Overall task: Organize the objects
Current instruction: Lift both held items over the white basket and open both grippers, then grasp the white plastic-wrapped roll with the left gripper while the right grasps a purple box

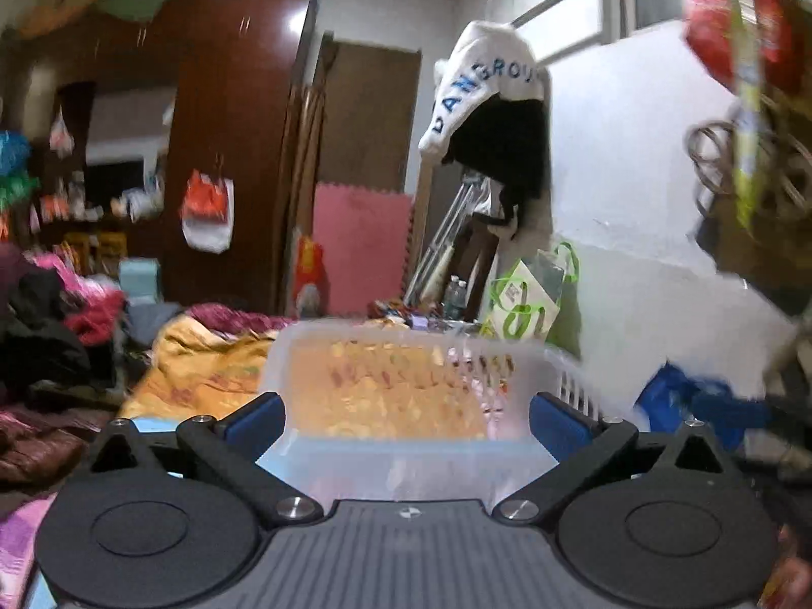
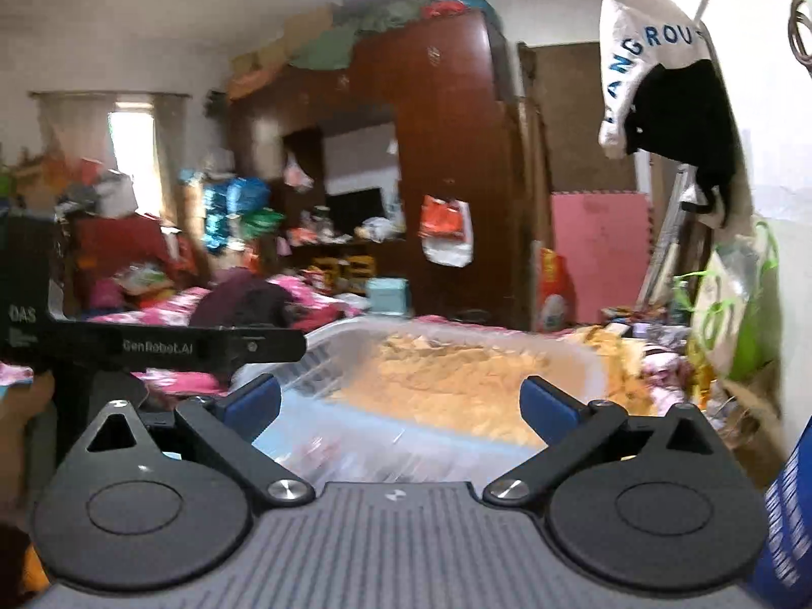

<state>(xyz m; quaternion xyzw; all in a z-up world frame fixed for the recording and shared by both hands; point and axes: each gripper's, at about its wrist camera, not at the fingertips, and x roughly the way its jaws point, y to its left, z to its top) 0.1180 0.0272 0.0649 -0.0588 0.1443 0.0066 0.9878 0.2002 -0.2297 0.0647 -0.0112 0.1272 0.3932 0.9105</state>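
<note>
While both the left gripper [image 1: 406, 418] and right gripper [image 2: 401, 408] gape empty, a clear basket [image 1: 406, 462] sits ahead on the orange blanket [image 1: 203, 375], clothes [image 1: 56, 325] heaped leftward.

I look into a cluttered bedroom with white plastered walls [image 1: 634, 193]. A tall, glossy dark-brown wooden wardrobe [image 2: 446, 152] fills the far side, bundles of cloth piled on its top. Beside it stands a plain brown door [image 1: 370, 116], with a pink foam mat [image 2: 599, 254] leaning below it. A bright curtained window [image 2: 129, 137] glows at far left in the right wrist view. A white cloth with blue lettering [image 1: 482, 81] hangs from a pale rail, over a black garment [image 2: 685, 116].
</note>
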